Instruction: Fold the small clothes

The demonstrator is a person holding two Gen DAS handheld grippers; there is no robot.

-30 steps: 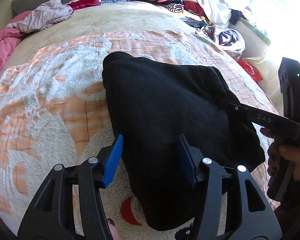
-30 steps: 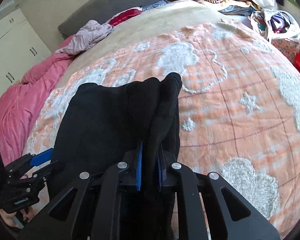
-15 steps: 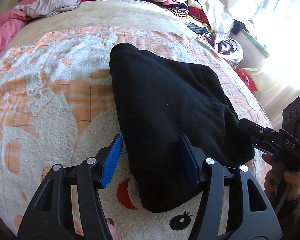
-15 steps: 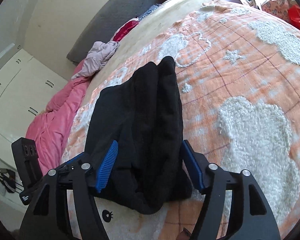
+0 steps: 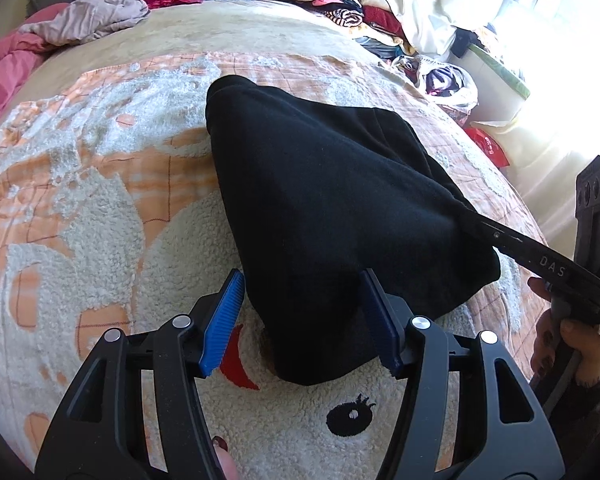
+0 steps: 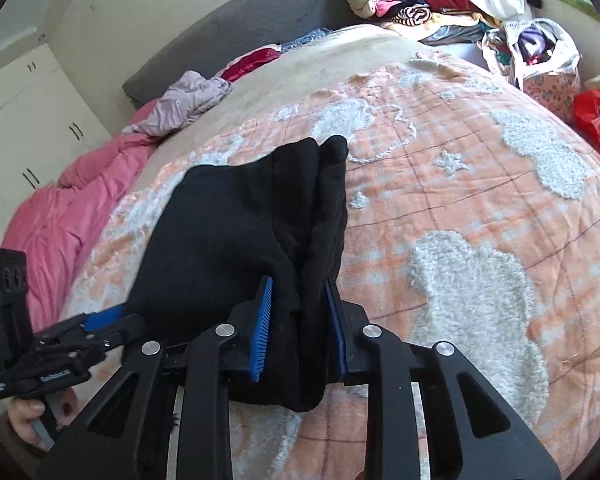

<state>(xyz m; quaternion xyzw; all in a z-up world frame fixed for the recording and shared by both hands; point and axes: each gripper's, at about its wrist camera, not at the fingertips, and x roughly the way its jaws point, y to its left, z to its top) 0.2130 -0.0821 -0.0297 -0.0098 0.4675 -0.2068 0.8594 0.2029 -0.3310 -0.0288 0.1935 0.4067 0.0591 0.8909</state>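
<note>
A folded black garment (image 5: 324, 216) lies on the orange and white fleece blanket (image 5: 92, 184). My left gripper (image 5: 302, 312) is open, its blue pads either side of the garment's near end, a little above it. In the right wrist view the garment (image 6: 228, 232) has a thick fold on its right side. My right gripper (image 6: 300, 316) has its pads closed in on that fold at the near edge. The right gripper also shows in the left wrist view (image 5: 540, 256) at the garment's right edge. The left gripper shows at the lower left of the right wrist view (image 6: 100, 320).
A pink duvet (image 6: 60, 208) and a mauve garment (image 6: 180, 104) lie at the far left of the bed. A pile of clothes (image 6: 420, 4) and a bag of clothes (image 6: 532, 52) sit beyond the bed. A red bag (image 6: 596, 120) is at the right.
My right gripper let go of the garment's fold, opened wide, then closed in on the fold again at the near edge. My left gripper stayed open and drew back a little.
</note>
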